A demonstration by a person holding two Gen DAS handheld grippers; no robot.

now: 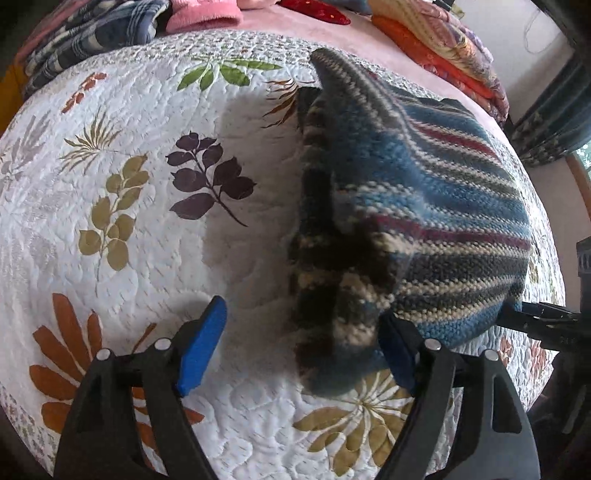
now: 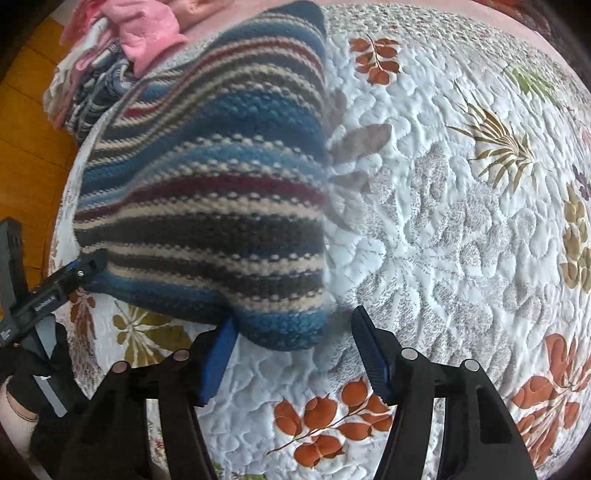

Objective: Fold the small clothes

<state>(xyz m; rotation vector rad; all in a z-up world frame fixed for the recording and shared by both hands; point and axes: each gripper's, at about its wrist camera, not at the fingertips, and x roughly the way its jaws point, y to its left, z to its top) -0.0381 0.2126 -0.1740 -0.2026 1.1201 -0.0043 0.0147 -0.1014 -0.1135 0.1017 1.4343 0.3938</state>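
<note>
A knitted garment [image 1: 424, 206] striped in blue, cream, dark grey and red lies bunched on the white quilt with leaf prints [image 1: 147, 229], its folds partly blurred. My left gripper [image 1: 299, 347] is open wide; its right pad [image 1: 397, 354] sits at the garment's near edge, while the left pad [image 1: 201, 343] is over bare quilt. In the right wrist view the garment [image 2: 207, 206] fills the upper left. The right gripper [image 2: 295, 358] is open, with the garment's near corner just ahead of the gap between its fingers. The left gripper [image 2: 81, 271] touches the garment's near left corner.
A pile of clothes, blue plaid [image 1: 92, 33] and pink [image 1: 203, 14], lies at the quilt's far left. Folded orange and patterned blankets [image 1: 443, 48] are stacked at the far right. Wooden floor [image 2: 26, 122] shows past the bed's left edge. A gloved hand [image 2: 44, 376] holds the left gripper.
</note>
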